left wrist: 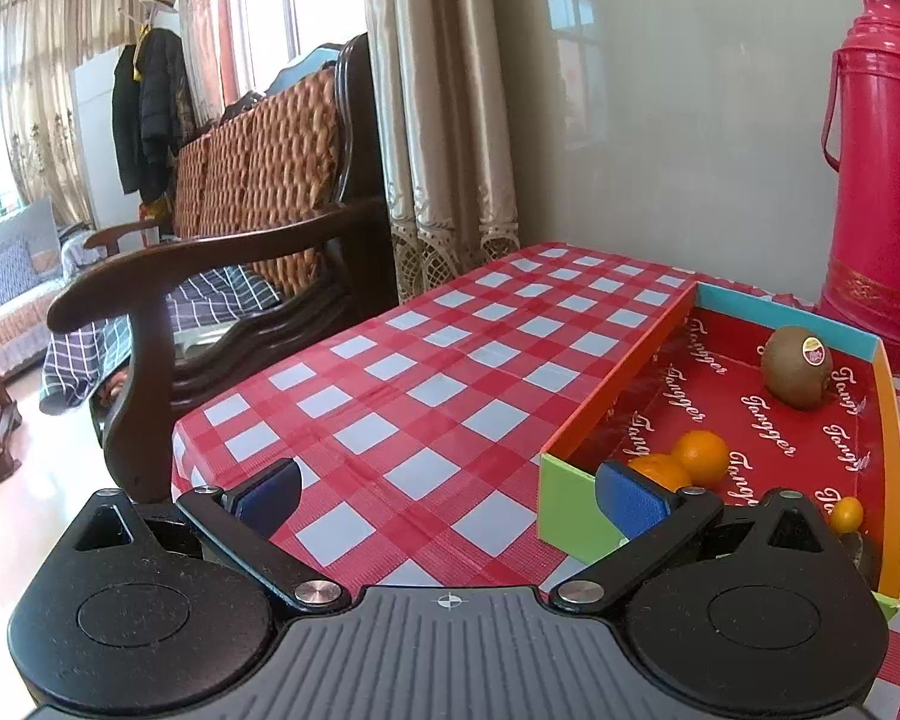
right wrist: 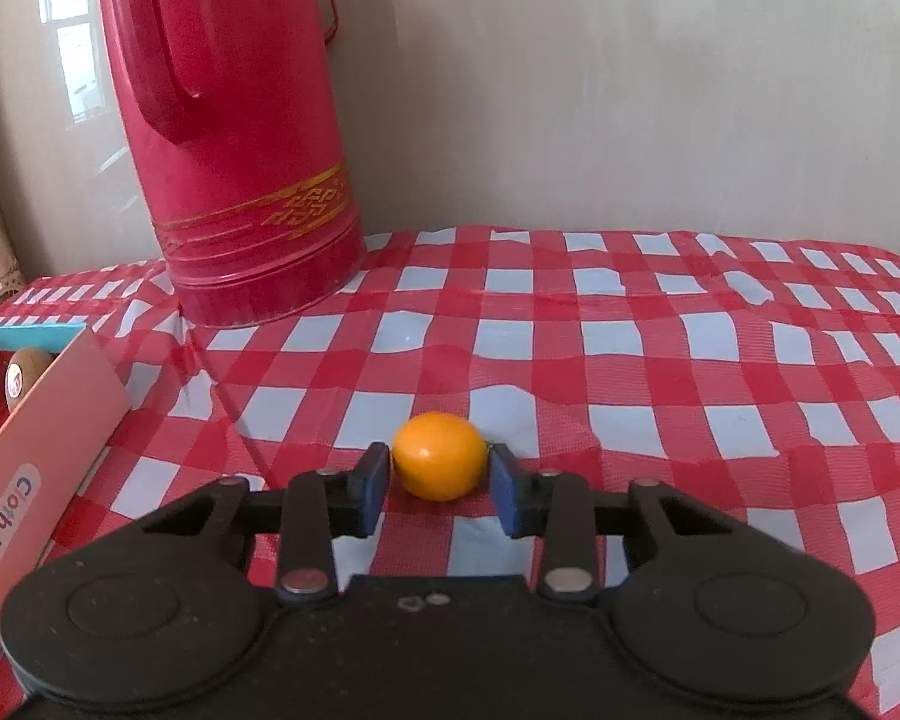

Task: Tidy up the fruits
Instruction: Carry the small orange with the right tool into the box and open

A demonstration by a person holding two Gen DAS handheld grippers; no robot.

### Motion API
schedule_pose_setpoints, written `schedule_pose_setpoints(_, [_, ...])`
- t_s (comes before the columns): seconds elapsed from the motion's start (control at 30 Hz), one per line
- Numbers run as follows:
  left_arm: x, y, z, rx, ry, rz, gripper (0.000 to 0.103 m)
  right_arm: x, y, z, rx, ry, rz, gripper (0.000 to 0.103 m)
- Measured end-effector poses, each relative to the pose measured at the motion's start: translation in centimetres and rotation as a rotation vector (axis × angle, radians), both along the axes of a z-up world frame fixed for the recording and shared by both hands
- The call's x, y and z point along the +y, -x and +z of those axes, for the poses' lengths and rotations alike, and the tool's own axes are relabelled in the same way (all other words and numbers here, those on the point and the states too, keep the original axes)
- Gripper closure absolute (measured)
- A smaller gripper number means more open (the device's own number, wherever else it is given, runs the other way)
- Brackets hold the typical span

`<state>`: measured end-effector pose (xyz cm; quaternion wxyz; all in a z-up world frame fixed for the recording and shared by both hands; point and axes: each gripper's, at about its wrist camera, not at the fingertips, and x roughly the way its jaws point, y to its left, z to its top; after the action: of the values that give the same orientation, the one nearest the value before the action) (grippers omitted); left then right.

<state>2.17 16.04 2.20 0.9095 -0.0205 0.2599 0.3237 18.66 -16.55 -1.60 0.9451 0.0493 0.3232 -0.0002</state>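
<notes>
Left wrist view: left gripper point(left wrist: 447, 495) sat at lower centre, jaws wide apart, nothing between them, only checked tablecloth point(left wrist: 426, 372) under the gap. Its right blue pad point(left wrist: 630, 498) overlapped the near green corner of the shallow box point(left wrist: 570, 510) at lower right. Inside the box on the red printed liner: two oranges point(left wrist: 687, 459) touching each other just behind that pad, a kiwi point(left wrist: 797, 367) with a sticker near the far wall, a small yellow-orange fruit point(left wrist: 846, 513) by the right wall, partly hidden by the gripper body. Red thermos point(left wrist: 882, 180) stood upright at upper right behind the box. Wooden armchair point(left wrist: 240, 210) and curtains point(left wrist: 438, 120) filled left and upper centre, off the table.

Right wrist view: right gripper point(right wrist: 439, 480) at lower centre, jaws narrow, one small orange fruit point(right wrist: 439, 456) sitting on the cloth point(right wrist: 630, 360) between the tips. Both blue pads point(right wrist: 373, 483) appeared to touch its sides; no gap visible. Fruit lay at frame centre, slightly ahead of the pads. Box side point(right wrist: 36, 450) with "Cloth book" label ran along the left edge, well apart from the fruit; the kiwi point(right wrist: 24, 375) peeked over its rim. The thermos point(right wrist: 228, 138) stood upper left, behind. Nothing blocked the fruit.
</notes>
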Motion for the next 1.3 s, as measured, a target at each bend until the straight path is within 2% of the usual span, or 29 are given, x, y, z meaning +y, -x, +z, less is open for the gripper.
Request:
schedule_pose_setpoints(0.5, [-0.2, -0.3, -0.1, 0.014, -0.005, 0.004, 0.000, -0.2, 0.3, 0.4, -0.023, 0.003, -0.003, 0.078])
schedule_pose_setpoints(1.1, [0.8, 0.6, 0.1, -0.002, 0.001, 0.042, 0.000, 4.5, 4.2, 2.3, -0.093, 0.093, 0.132, 0.078])
schedule_pose_setpoints(1.3, [1.7, 1.4, 0.2, -0.011, 0.001, 0.065, 0.000, 6.1, 5.9, 4.0, -0.160, 0.027, 0.203, 0.078])
